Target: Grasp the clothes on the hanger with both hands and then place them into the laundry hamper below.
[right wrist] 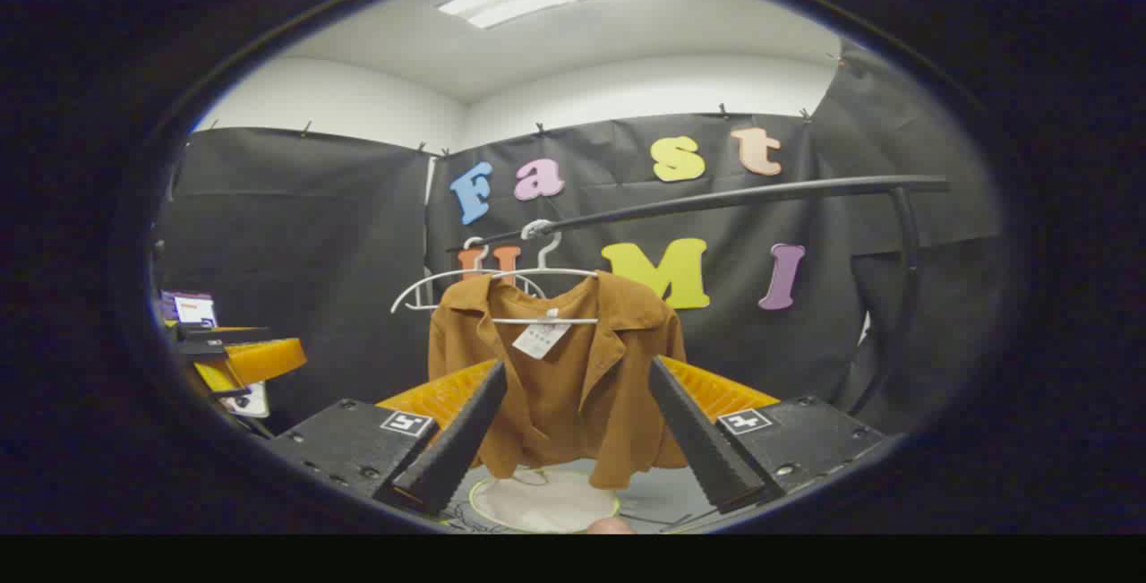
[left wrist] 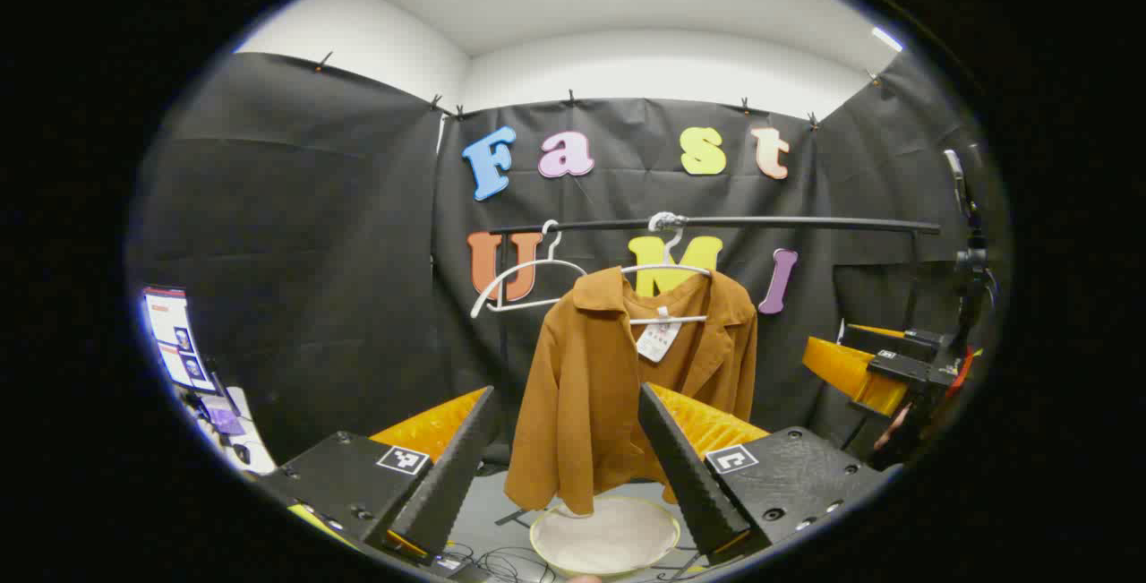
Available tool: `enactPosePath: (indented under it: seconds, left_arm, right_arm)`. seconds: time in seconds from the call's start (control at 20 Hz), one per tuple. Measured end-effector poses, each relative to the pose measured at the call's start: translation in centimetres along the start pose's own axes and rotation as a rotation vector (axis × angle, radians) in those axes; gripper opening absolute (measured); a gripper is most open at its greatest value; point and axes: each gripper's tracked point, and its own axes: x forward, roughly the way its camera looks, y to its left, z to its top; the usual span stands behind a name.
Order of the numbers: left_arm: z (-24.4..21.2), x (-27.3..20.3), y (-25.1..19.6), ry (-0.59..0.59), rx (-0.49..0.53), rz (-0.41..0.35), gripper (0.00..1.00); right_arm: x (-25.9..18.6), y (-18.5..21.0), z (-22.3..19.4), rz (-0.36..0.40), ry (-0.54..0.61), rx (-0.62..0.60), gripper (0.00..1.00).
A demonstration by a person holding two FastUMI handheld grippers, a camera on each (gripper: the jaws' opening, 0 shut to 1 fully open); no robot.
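A brown collared shirt (left wrist: 618, 377) (right wrist: 564, 368) hangs on a white hanger (left wrist: 667, 271) (right wrist: 537, 274) from a black rail (left wrist: 716, 224) (right wrist: 716, 198), with a paper tag at its neck. Below it on the floor stands a round pale hamper (left wrist: 606, 536) (right wrist: 543, 502). My left gripper (left wrist: 568, 422) is open, well short of the shirt, its fingers framing the shirt's lower half. My right gripper (right wrist: 577, 395) is also open with the shirt seen between its fingers, not touching. In the left gripper view the right gripper (left wrist: 882, 368) shows far right.
A second, bare white hanger (left wrist: 524, 283) (right wrist: 430, 287) hangs on the rail to the left. A screen and desk clutter (left wrist: 183, 341) sit at far left. Cables (left wrist: 501, 556) trail on the grey floor beside the hamper. The rail's upright post (right wrist: 904, 296) stands at right.
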Motion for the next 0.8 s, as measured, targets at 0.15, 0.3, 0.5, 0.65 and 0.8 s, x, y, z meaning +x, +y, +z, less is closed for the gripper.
enactPosePath:
  seconds: [0.15, 0.3, 0.5, 0.65, 0.8]
  left_arm:
    - [0.4, 0.1, 0.8, -0.005, -0.005, -0.005, 1.00]
    - [0.3, 0.5, 1.4, -0.007, -0.005, -0.002, 1.00]
    - [0.3, 1.1, 1.6, -0.012, -0.003, -0.004, 1.00]
    - [-0.1, 1.7, 1.2, -0.012, -0.001, 0.000, 1.00]
    - [-0.7, 2.4, 0.8, -0.007, -0.003, 0.003, 1.00]
  right_arm:
    - [0.2, 0.4, 0.0, -0.016, 0.002, -0.004, 1.00]
    - [0.5, 0.4, -0.2, -0.032, 0.008, -0.004, 0.99]
    - [0.9, 0.0, -0.3, -0.048, 0.007, -0.002, 0.99]
    - [1.5, -0.7, -0.8, -0.061, 0.019, 0.002, 0.99]
    - [2.4, -1.1, -1.6, -0.062, 0.038, 0.003, 0.99]
